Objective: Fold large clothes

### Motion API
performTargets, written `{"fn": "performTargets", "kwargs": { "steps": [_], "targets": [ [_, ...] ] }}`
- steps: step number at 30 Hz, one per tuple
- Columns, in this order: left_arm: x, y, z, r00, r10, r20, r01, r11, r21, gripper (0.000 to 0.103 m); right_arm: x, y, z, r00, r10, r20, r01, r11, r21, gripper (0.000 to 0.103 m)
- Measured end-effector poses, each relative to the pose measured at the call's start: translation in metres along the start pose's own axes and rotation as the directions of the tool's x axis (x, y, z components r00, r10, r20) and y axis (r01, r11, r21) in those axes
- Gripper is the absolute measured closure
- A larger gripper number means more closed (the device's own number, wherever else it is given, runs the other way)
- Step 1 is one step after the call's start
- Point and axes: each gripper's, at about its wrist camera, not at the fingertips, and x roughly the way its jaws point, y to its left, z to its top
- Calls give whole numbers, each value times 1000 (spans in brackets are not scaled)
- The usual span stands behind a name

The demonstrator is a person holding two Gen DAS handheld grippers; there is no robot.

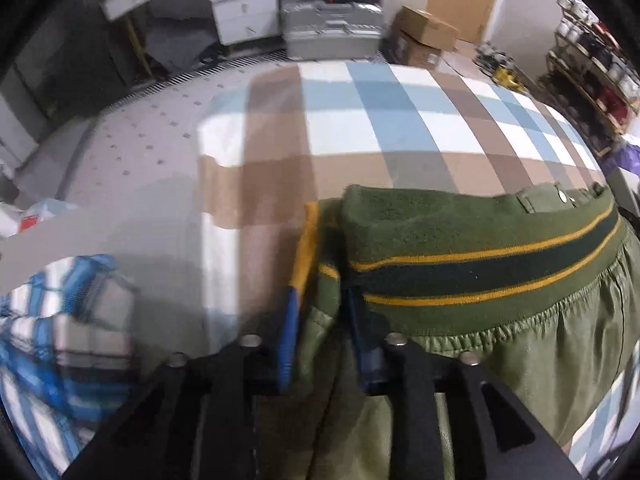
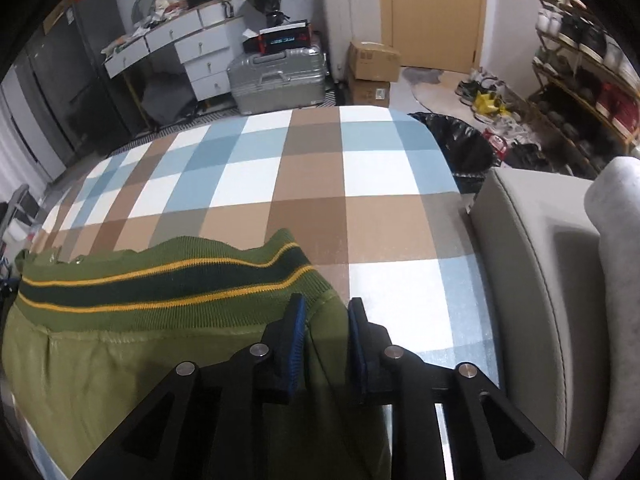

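Note:
An olive green jacket (image 1: 500,352) with a ribbed hem striped in dark green and yellow lies on a bed with a blue, brown and white checked cover (image 1: 360,128). My left gripper (image 1: 323,296) is shut on the jacket's left hem corner, and bunched fabric fills the gap between its blue pads. In the right wrist view the same jacket (image 2: 120,360) spreads to the left over the checked cover (image 2: 280,168). There my right gripper (image 2: 327,302) is shut on the jacket's right edge just below the hem. Both point steeply down.
A blue and white checked garment (image 1: 60,320) lies at the left of the bed. A grey padded seat (image 2: 540,260) stands close on the right. Beyond the bed are a silver suitcase (image 2: 276,80), cardboard boxes (image 2: 372,60), a white desk with drawers (image 2: 192,48) and shoe shelves (image 2: 580,80).

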Motion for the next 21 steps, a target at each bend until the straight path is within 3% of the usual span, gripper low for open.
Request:
{"fn": "performTargets", "kwargs": {
  "steps": [1,2,3,5,7,9,10,11,13,15,17,18,21],
  "targets": [
    [-9,1,-2,1000,10,18,-10,1000,-11,70,-5,1,0,1000,-10,0,10,1000,-2,78],
    [-24,2,-5,998,32,50,-30,999,-34,70,-16,0,-1,1000,-27,15,27,1000,0,69],
    [-42,3,-10,992,78,96,-73,996,-51,70,-33,0,-3,998,-30,51,30,1000,6,69],
    [-75,0,-21,981,90,169,-80,995,-63,69,-65,3,-7,991,-48,129,46,999,14,68],
    [-102,-14,-34,975,6,223,-1,1000,-19,61,-99,15,-14,979,-1,203,3,1000,-9,67],
    [-121,-41,-48,964,-55,262,49,998,31,44,-130,48,-28,965,80,248,-59,994,-91,52],
    [-123,-55,-54,958,-97,270,83,995,63,32,-137,61,-33,961,105,257,-76,990,-119,49],
    [-121,-68,-60,954,-129,270,106,990,97,27,-143,86,-45,953,154,259,-110,978,-177,47],
    [-105,-93,-65,959,-140,248,102,982,158,27,-138,123,-62,954,191,232,-132,960,-248,48],
    [-73,-108,-71,980,-93,179,63,984,169,27,-118,156,-82,964,199,175,-144,948,-285,48],
    [-37,-108,-72,996,-48,77,37,990,134,25,-86,181,-97,987,125,104,-85,942,-323,50],
    [-25,-102,-73,995,-61,76,53,993,106,24,-62,190,-104,997,46,65,-21,939,-343,49],
    [-16,-88,-70,989,-105,100,99,993,62,20,-36,189,-104,997,12,78,12,954,-301,47]
  ]
}}
